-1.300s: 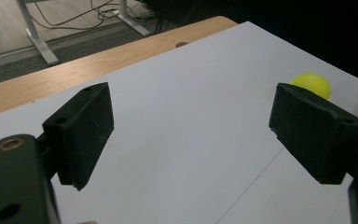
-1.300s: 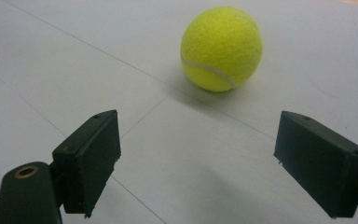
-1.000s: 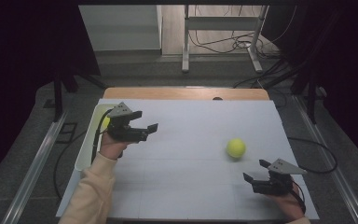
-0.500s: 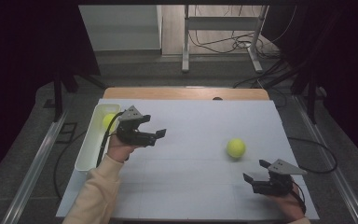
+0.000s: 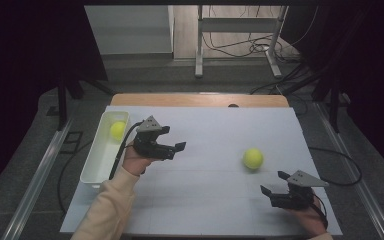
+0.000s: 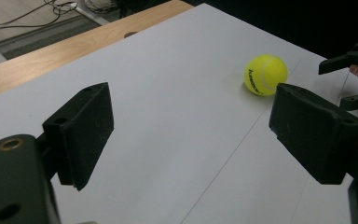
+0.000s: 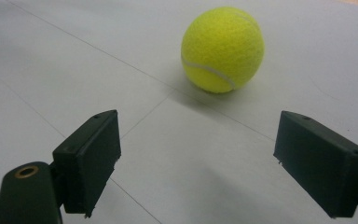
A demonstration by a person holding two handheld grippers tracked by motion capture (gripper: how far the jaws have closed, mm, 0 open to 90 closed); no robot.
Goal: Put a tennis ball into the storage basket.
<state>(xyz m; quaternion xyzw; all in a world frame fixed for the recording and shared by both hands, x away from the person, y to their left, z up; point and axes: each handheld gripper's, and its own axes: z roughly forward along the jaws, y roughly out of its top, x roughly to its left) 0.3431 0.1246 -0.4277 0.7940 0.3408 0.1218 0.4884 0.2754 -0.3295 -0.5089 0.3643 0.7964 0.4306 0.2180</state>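
- Left gripper [image 5: 171,139]: jaws stood apart with nothing between them; over the last second it had travelled from beside the white tray [image 5: 91,171] out over the counter [image 5: 205,200], toward the middle
- White tray: at the counter's left edge, one tennis ball inside [image 5: 117,130] at its far end, uncovered now that the left gripper had cleared it
- Loose tennis ball [image 5: 253,158]: on the bare counter right of centre, well apart from the tray, touched by neither gripper; seen ahead of the left gripper's jaws in the left gripper view [image 6: 265,74]
- Right gripper [image 5: 275,184]: released, empty, unmoved near the front right corner, the loose ball just beyond it [image 7: 222,49]
- Judgement: one ball appeared delivered; the left gripper's shift suggested an approach to the second ball, not yet grasped
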